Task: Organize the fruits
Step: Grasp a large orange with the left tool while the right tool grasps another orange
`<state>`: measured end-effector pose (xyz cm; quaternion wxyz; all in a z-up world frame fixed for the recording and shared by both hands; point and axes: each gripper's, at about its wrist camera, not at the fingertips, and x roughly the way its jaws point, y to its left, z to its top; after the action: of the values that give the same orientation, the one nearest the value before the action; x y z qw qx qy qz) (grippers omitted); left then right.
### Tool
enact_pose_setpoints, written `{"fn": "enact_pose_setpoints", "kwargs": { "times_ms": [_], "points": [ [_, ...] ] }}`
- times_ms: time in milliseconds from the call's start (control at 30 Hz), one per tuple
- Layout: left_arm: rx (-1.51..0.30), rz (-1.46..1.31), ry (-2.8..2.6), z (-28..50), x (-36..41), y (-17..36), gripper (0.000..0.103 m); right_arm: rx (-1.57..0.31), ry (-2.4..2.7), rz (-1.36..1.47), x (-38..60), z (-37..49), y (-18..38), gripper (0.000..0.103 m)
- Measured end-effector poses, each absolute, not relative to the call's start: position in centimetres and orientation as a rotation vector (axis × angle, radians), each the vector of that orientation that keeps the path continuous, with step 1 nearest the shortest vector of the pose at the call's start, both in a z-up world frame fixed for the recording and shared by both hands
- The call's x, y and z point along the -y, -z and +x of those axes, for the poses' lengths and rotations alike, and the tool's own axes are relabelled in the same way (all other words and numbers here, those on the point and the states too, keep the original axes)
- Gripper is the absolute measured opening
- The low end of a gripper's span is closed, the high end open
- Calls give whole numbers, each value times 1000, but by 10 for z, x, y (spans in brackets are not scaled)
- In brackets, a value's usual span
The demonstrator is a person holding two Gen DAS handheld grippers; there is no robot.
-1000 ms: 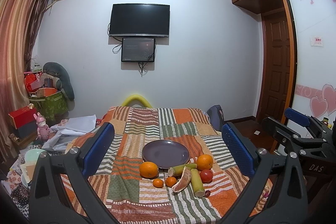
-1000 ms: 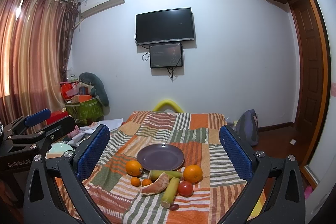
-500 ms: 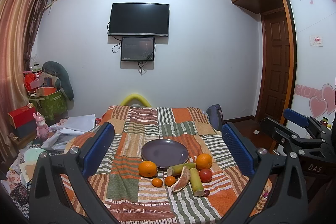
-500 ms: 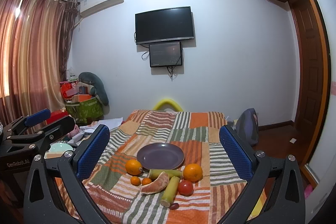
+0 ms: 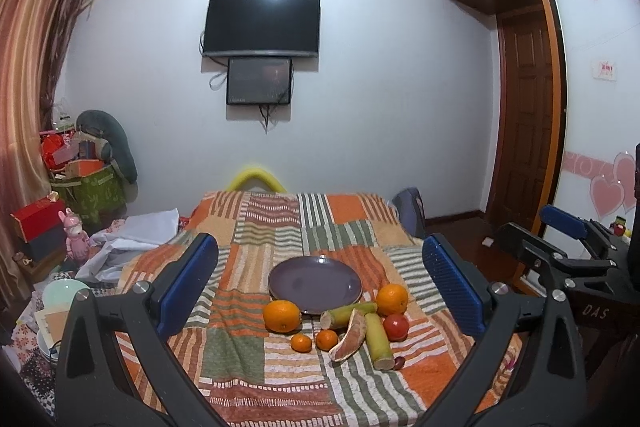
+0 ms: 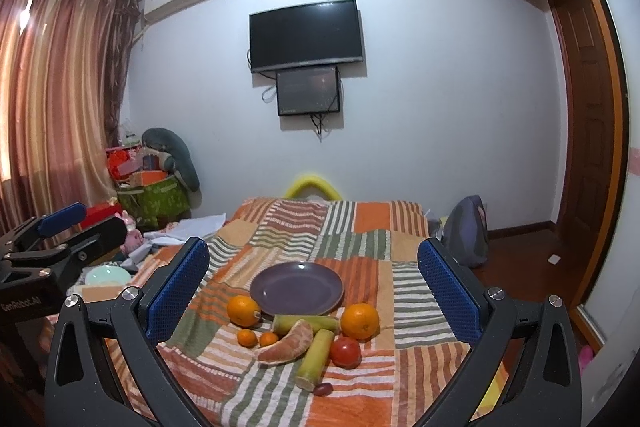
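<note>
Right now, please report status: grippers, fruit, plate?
Left gripper and right gripper open, empty. Fruit on blanket beside plate. Plate bare. Nothing blocking.

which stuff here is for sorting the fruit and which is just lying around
For the job:
- purple plate, nothing on it
- two oranges
- two small tangerines
- tomato
- peeled citrus wedge
- two green cane pieces
- left gripper and right gripper, both open

Just lying about:
- wall TV
- curtain
- green box
- backpack
</note>
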<state>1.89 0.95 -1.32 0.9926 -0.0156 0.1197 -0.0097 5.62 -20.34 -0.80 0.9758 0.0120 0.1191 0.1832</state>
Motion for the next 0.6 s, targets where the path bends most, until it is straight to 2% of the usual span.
{"fn": "enact_pose_setpoints", "kwargs": {
  "times_ms": [467,600],
  "points": [
    [-513,-53,-8,119,-49,74,103,-467,-359,-23,208,136,61,103],
    [-580,-61,-25,147,-61,93,92,-534,-348,-33,210,159,75,103]
  ]
}}
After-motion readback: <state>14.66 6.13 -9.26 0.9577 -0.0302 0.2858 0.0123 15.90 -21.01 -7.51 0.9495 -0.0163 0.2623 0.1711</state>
